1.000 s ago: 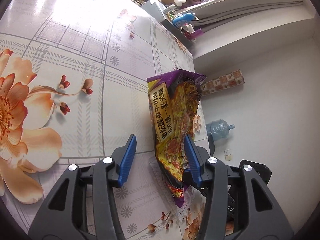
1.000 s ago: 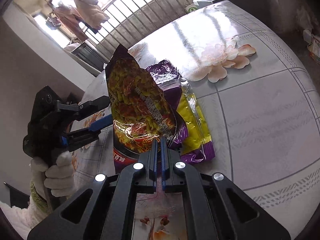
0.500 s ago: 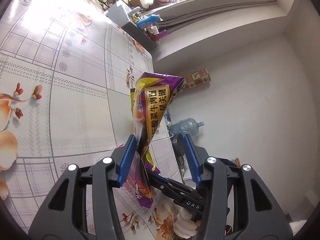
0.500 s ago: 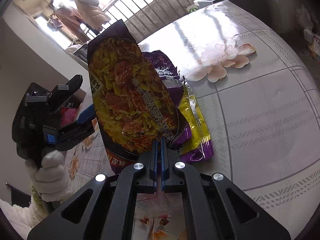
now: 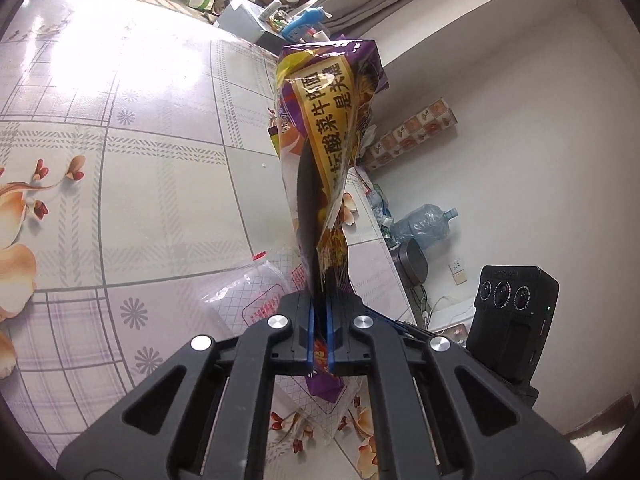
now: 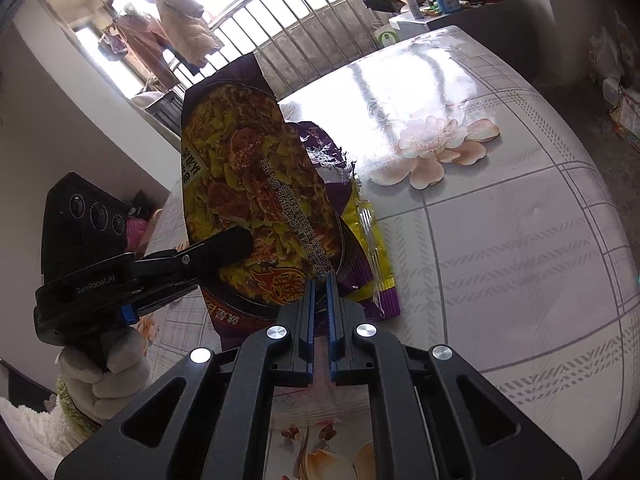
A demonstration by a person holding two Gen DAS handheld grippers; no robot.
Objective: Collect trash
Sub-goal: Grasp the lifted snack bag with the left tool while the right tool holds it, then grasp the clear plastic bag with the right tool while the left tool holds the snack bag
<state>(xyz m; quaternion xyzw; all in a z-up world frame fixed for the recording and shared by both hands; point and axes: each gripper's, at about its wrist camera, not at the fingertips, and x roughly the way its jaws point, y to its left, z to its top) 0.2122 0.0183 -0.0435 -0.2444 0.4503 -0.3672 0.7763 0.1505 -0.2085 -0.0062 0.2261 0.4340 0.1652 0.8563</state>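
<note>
A purple and yellow noodle wrapper (image 5: 328, 128) stands upright above the flowered table. My left gripper (image 5: 319, 300) has its jaws closing onto the wrapper's lower part, and the blue pads press it flat. In the right wrist view the same wrapper (image 6: 248, 184) rises ahead, with the left gripper (image 6: 236, 240) reaching in from the left in a white-gloved hand (image 6: 104, 364). My right gripper (image 6: 319, 280) is shut on the wrapper's bottom edge, its pads nearly touching. A clear plastic bag (image 5: 248, 300) with red print lies under the left gripper.
A second purple and yellow wrapper (image 6: 372, 248) lies flat on the table (image 6: 520, 240) behind the held one. The table's edge (image 5: 372, 216) runs close on the right, with a water bottle (image 5: 424, 224) on the floor beyond. A cluttered shelf (image 5: 256, 20) stands at the far end.
My left gripper was open around the wrapper and has shut on it. The wrapper has twisted narrower and stands taller. The clear bag has come into the left wrist view.
</note>
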